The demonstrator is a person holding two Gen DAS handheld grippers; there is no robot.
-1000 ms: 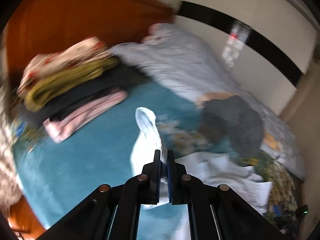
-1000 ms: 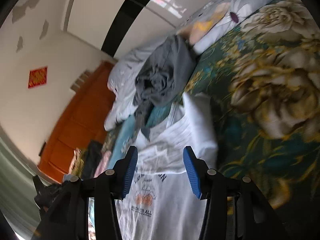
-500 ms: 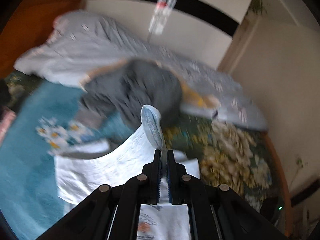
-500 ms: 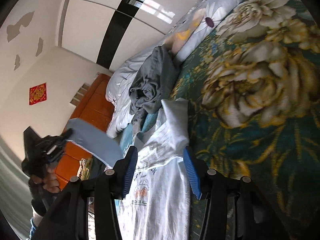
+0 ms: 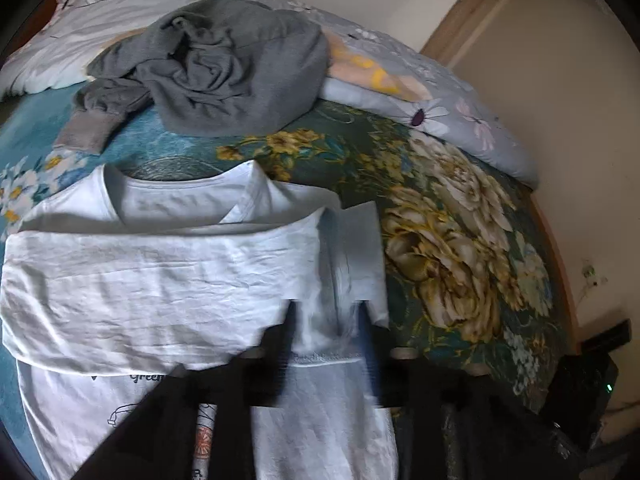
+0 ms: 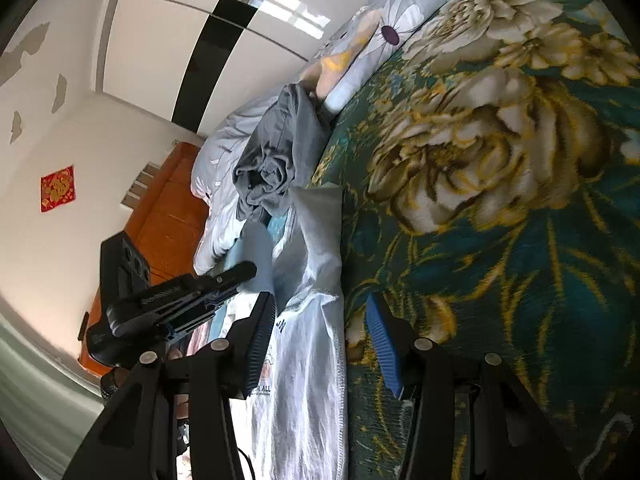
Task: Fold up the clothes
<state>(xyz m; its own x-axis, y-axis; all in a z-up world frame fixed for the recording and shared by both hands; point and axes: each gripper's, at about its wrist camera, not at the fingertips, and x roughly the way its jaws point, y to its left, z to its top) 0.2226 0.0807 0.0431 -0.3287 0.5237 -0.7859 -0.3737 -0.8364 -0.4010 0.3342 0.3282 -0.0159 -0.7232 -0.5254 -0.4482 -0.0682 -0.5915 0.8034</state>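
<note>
A white printed T-shirt (image 5: 160, 280) lies flat on the floral bedspread, its sleeve folded across the chest toward the right side. My left gripper (image 5: 326, 320) hangs low over the right end of that fold. Its blurred jaws are opening, with white cloth lying loose between them. From the right wrist view the left gripper (image 6: 244, 272) reaches in from the left over the shirt (image 6: 304, 380). My right gripper (image 6: 320, 336) stands open above the shirt's side edge, touching nothing.
A crumpled grey hoodie (image 5: 224, 68) lies beyond the shirt's collar, against a pale flowered quilt (image 5: 440, 112). The teal and gold bedspread (image 5: 460, 260) stretches to the right. An orange wooden headboard (image 6: 168, 216) stands at the far left, by a white wall.
The left gripper swung from left to right and sank, carrying the sleeve across the shirt. Its jaws went from shut on the cloth to parted. The right gripper barely shifted.
</note>
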